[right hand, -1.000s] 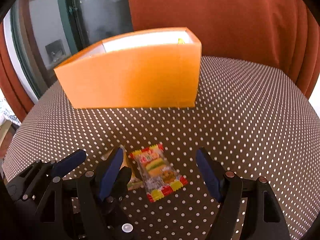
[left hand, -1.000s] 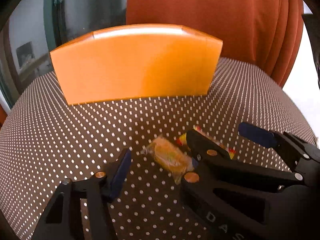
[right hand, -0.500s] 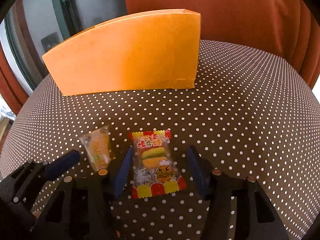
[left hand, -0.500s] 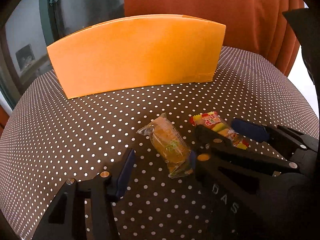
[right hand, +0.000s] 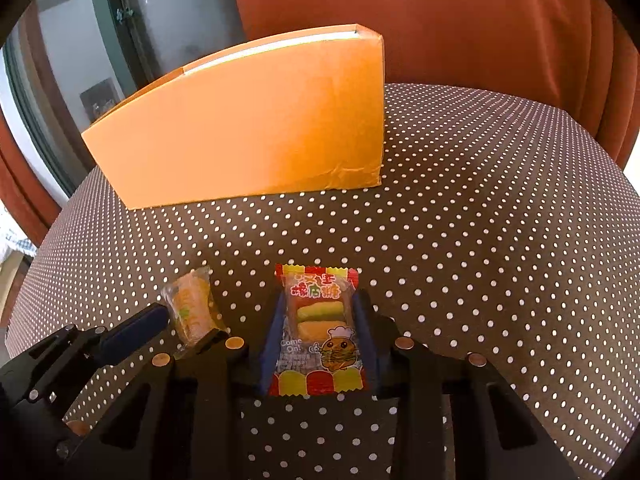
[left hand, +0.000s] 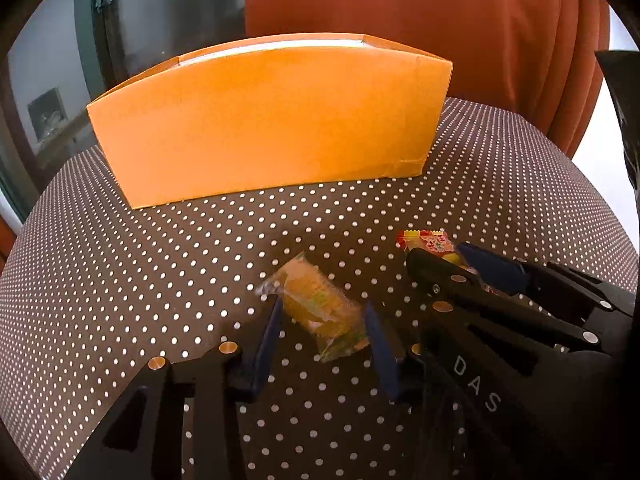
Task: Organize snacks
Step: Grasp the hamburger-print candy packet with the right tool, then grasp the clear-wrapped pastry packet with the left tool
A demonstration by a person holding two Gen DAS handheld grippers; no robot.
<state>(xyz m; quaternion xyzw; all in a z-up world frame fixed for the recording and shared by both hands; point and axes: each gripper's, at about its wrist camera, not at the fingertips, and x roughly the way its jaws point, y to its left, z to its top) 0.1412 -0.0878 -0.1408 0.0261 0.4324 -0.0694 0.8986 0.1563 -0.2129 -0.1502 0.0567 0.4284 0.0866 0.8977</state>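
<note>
A clear-wrapped yellow snack (left hand: 318, 308) sits between the fingers of my left gripper (left hand: 320, 320), which is shut on it. It also shows in the right wrist view (right hand: 192, 308). My right gripper (right hand: 318, 308) is shut on a red-and-yellow burger gummy packet (right hand: 318, 328); the packet's top edge shows in the left wrist view (left hand: 426, 240). Both snacks are low over the dotted tablecloth (right hand: 480, 240). An orange cardboard box (left hand: 268, 124) stands upright behind them, also in the right wrist view (right hand: 256, 132). Its inside is hidden.
The two grippers are side by side, left one (right hand: 132, 332) close to the right one (left hand: 480, 276). Rust-orange curtains (left hand: 400, 20) hang behind the table. A window with a dark frame (right hand: 108, 40) is at the back left.
Both grippers have closed their fingers onto their snacks; the left one shifted right over the yellow snack, the right one narrowed on the gummy packet.
</note>
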